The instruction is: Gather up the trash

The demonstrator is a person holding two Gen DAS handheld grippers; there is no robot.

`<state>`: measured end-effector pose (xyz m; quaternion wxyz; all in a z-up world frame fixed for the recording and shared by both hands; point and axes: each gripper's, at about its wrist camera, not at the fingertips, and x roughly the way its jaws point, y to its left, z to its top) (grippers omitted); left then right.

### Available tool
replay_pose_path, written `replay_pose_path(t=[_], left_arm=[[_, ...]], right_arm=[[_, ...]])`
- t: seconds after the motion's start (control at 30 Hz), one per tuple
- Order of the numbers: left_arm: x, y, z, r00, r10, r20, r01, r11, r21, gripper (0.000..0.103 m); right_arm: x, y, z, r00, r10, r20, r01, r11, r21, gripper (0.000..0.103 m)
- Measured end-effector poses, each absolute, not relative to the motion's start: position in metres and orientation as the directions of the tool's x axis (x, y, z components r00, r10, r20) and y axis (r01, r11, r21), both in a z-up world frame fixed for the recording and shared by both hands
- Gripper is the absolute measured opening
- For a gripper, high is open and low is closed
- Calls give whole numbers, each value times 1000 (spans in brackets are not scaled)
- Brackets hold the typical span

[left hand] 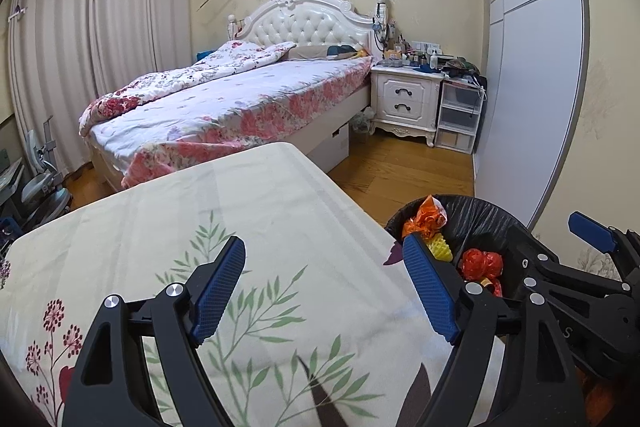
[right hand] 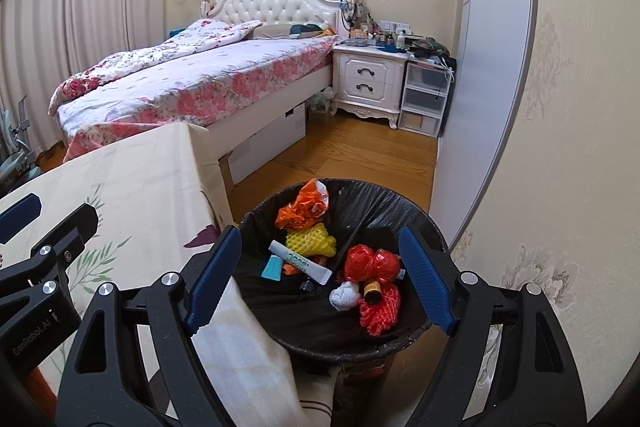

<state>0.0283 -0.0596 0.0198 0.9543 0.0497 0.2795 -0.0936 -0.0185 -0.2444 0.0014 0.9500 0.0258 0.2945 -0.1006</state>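
Fingers (right hand: 216, 279) of both grippers stand wide apart, empty, beside the trash-filled bin (right hand: 384, 203).

Floral-quilted bed (left hand: 224, 99), white nightstand (left hand: 406, 99), drawn curtains (left hand: 80, 47), wooden floor (left hand: 400, 171).

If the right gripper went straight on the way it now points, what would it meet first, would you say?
Most likely the trash in the black-lined bin: the open right gripper frames the white tube and red mesh wad. Nothing lies between the fingers, though depth is hard to judge.
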Motion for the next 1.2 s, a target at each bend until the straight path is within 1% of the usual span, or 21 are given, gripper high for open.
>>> replay_pose_path(t=[0.6,1.2], left_arm=[[0,-40,31,847,-133,-514,178,983,40,80],[-2,-38,31,843,-134,-521,177,984,33,80]], right_arm=[[-50,-239,20,832,-175,-526,200,980,-10,80],[-51,-238,20,830,-176,-529,200,980,-11,80]])
